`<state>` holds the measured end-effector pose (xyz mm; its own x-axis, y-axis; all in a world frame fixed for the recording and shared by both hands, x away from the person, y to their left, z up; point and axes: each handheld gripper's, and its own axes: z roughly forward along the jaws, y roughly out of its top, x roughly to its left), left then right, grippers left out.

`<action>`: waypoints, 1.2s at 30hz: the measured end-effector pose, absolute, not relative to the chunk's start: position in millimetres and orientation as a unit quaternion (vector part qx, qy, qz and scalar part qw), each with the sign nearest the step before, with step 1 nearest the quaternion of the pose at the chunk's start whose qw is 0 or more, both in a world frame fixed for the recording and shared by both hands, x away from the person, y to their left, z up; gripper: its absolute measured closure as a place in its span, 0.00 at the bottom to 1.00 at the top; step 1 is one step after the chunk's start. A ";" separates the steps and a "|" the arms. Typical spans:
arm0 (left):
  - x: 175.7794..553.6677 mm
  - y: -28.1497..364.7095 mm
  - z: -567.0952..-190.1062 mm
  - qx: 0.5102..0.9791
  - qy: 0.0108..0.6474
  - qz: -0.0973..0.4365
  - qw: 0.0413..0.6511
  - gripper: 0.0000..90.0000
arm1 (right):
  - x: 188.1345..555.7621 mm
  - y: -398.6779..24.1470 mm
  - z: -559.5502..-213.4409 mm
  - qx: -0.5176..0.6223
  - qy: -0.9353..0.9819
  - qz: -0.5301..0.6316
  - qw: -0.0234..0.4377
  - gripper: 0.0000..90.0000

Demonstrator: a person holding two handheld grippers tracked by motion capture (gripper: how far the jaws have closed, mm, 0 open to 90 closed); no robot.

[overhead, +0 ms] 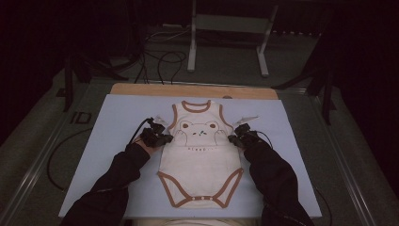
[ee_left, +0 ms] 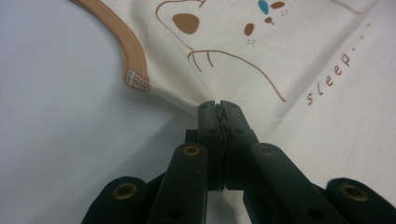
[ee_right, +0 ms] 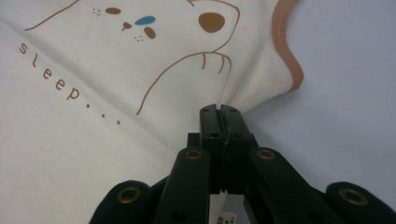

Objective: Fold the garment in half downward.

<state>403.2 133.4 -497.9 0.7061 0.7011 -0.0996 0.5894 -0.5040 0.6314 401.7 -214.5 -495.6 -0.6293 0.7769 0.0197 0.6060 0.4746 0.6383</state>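
1. Because each side seam is pinched just under an armhole, the bodysuit [overhead: 200, 157] can be lifted or folded evenly; it lies flat, face up, mid-mat [overhead: 117, 117], neck away from the person.
2. Left gripper [ee_left: 219, 105]: jaws closed on the cream side edge, just below the brown-trimmed armhole [ee_left: 133, 51].
3. Right gripper [ee_right: 219, 109]: jaws closed on the opposite edge, fabric puckering toward the tips.
4. Symmetric holds likely keep the bear print [overhead: 200, 131] centred and the cloth taut between hands.
5. Snap crotch [overhead: 201, 198] rests nearest the person, untouched.
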 end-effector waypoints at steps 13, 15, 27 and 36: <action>391.2 135.0 -479.1 0.867 0.350 0.093 0.342 0.99 | 389.9 -218.3 -481.2 0.394 0.849 0.325 0.133 1.00; 388.8 136.3 -476.8 0.869 0.345 0.095 0.341 0.99 | 386.2 -219.3 -477.8 0.392 0.849 0.327 0.135 1.00; 375.0 141.3 -466.5 0.872 0.329 0.089 0.351 0.99 | 365.5 -221.8 -459.1 0.374 0.848 0.350 0.140 1.00; 360.8 145.2 -459.2 0.877 0.315 0.091 0.351 0.99 | 346.2 -222.9 -451.6 0.358 0.851 0.359 0.139 0.99</action>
<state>360.8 145.2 -459.2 0.7855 0.6159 -0.0608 0.4876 -0.5553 0.6737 346.2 -222.9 -451.6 -0.7047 0.7092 0.0203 0.5094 0.4858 0.7103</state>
